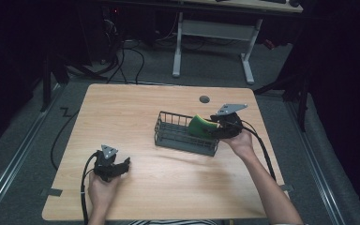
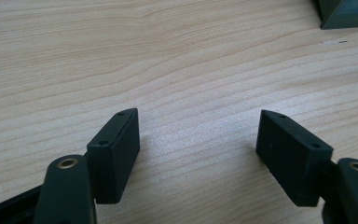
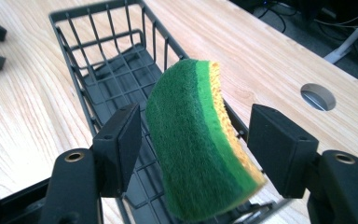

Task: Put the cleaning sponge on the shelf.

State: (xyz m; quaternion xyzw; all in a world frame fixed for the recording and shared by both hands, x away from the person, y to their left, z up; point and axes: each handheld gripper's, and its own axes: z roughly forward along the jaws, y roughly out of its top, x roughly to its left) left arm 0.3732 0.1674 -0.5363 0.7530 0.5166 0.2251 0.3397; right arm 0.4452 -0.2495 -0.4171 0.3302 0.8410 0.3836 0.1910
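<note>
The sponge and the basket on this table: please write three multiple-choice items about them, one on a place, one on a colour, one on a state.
1. Where is the sponge?
A. at the right end of the wire basket, between the jaws of the right gripper
B. flat on the table beside the left gripper
C. on the floor under the far desk

2. What colours does the sponge show?
A. blue and white
B. green with a yellow-orange layer
C. all black

3. How do the jaws of the left gripper stand?
A. clamped on the basket's rim
B. shut on a cloth
C. open over bare table

Answers: 1 A, since the right gripper view shows the sponge between the two black jaws over the basket's end. 2 B, since a dark and a light green layer lie on a yellow-orange one. 3 C, since the left gripper view shows wood grain in the wide gap.
</note>
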